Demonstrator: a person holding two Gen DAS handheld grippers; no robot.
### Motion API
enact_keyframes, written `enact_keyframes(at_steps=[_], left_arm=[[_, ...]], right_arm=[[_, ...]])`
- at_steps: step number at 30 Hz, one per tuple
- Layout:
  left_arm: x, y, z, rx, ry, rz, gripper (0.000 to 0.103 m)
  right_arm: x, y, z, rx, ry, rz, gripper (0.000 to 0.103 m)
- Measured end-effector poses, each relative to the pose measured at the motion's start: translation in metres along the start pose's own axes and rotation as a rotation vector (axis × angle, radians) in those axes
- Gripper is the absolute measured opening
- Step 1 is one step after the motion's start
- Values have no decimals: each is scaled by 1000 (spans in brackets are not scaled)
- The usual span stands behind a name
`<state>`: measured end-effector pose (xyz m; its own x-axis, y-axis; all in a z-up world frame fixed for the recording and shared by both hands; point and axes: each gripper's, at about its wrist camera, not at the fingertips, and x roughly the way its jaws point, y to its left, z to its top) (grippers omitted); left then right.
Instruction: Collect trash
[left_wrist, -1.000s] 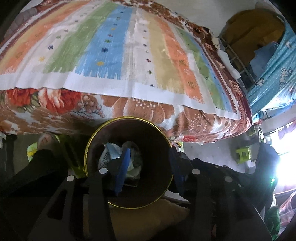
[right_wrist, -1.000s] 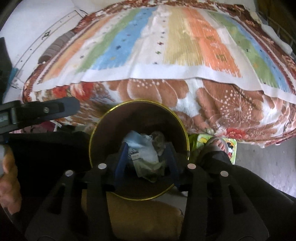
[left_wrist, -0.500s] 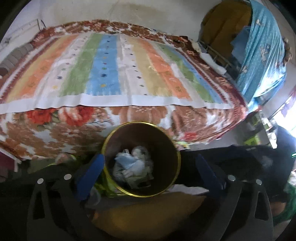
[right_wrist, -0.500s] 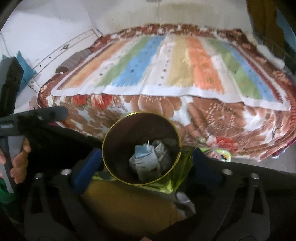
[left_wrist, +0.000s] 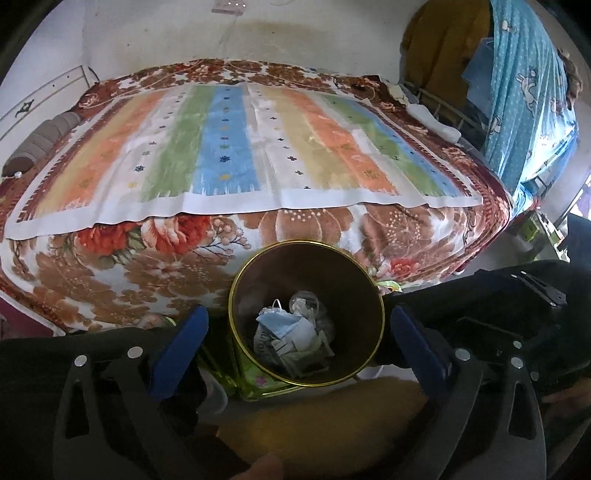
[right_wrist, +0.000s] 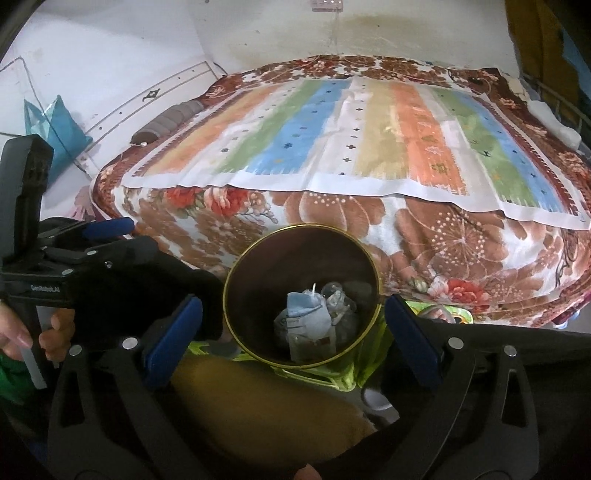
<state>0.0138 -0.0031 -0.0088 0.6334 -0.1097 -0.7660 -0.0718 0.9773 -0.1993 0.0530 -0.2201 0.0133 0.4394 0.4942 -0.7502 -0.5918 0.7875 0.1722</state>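
Bin (left_wrist: 306, 317), round, dark brown inside with a thin gold rim, standing on the floor just in front of the bed (left_wrist: 258, 236); seen from above in both wrist views.

Trash (left_wrist: 291, 336), inside the bin at its bottom: a crumpled light-blue face mask on top, white paper scraps and a clear plastic wrapper beside it, all heaped together. In the right wrist view the same heap (right_wrist: 314, 321) lies toward the near wall of the bin (right_wrist: 301, 295).

Left claw (left_wrist: 297, 343): blue-padded fingers spread to their widest, one on each side of the bin's rim, having just been opening; nothing between the pads, nothing gripped.

Right claw (right_wrist: 293, 334): likewise at full spread, having just been opening, its blue pads flanking the bin outside the rim; holding nothing.

Bed, covered by a floral brown-and-white blanket, with a striped cloth (left_wrist: 236, 147) in orange, green, blue, white and yellow laid flat on top.

Bolster (left_wrist: 40, 138), grey-brown, at the bed's far left edge.

Curtain (left_wrist: 528, 96), blue with printed animals, at the right.

Green patterned sheet (right_wrist: 354, 365), under and beside the bin.

Person's hand (right_wrist: 37, 332), at the left of the right wrist view, gripping the other claw's handle.
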Motion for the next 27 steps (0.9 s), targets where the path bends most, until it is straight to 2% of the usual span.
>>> enact_keyframes(at_steps=[27], left_arm=[[4, -4, -2, -17, 10, -6, 97]], right_arm=[[3, 2, 2, 4, -5, 20, 94]])
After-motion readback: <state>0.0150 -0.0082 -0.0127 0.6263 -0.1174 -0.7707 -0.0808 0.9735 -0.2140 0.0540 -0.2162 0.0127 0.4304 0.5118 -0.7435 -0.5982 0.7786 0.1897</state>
